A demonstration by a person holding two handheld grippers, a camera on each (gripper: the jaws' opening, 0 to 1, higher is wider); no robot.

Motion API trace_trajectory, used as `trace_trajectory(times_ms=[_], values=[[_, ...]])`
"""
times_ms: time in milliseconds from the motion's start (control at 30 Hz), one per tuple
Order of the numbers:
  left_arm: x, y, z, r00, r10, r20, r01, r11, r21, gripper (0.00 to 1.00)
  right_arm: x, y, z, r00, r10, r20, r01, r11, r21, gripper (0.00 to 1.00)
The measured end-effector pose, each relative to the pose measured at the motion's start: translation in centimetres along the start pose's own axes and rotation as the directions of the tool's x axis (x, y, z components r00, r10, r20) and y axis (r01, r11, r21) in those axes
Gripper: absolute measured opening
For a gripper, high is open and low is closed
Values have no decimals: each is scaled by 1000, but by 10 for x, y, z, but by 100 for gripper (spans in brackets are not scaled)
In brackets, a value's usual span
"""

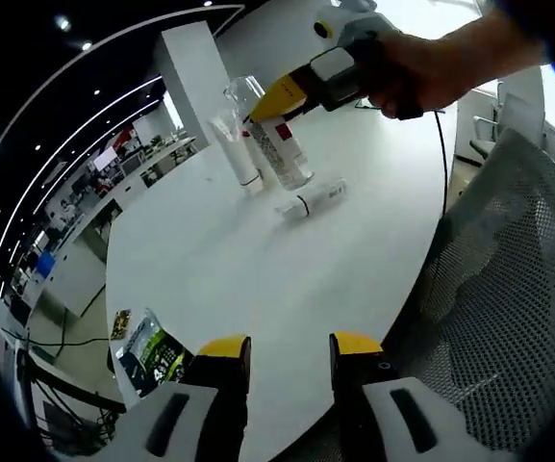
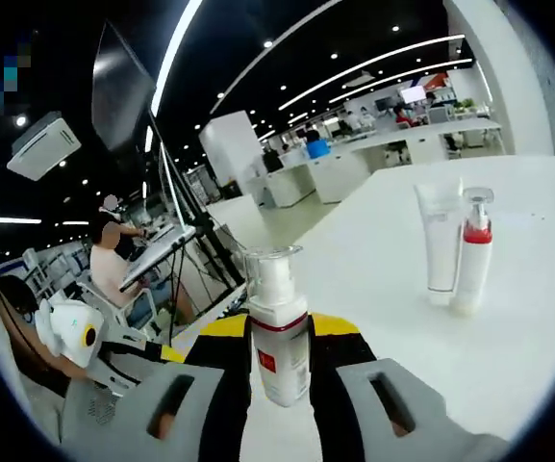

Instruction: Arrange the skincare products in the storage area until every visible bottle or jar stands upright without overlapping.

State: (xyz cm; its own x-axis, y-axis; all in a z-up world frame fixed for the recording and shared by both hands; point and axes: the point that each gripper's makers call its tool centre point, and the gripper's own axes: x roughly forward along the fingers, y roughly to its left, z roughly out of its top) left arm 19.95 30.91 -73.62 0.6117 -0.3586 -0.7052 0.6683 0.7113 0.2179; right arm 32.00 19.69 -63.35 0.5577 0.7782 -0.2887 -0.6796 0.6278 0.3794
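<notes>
Right gripper is clamped on the pump bottle, jaws tight against both of its sides; the bottle is upright between them. In the left gripper view this same bottle stands on the white table, with the right gripper at its top and a hand behind.

Left gripper: jaws parted, nothing between them, low over the near table edge.

Surroundings:
- white tube and red-collared bottle, upright, touching.
- small bottle lying flat beside the pump bottle.
- mesh chair at the table edge.
</notes>
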Motion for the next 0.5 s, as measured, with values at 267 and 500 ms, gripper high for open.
trace_trajectory(times_ms=[267,500], values=[[1,-3,-7,999,-14,-37,13,1000,-3,34,11,-47,-5,998,-54,11,54,998,-29,21],[2,-4,-15,997,-20,-77,19,1000,-13,34,20,-83,-5,996,-88,27,90,994,-67,21]])
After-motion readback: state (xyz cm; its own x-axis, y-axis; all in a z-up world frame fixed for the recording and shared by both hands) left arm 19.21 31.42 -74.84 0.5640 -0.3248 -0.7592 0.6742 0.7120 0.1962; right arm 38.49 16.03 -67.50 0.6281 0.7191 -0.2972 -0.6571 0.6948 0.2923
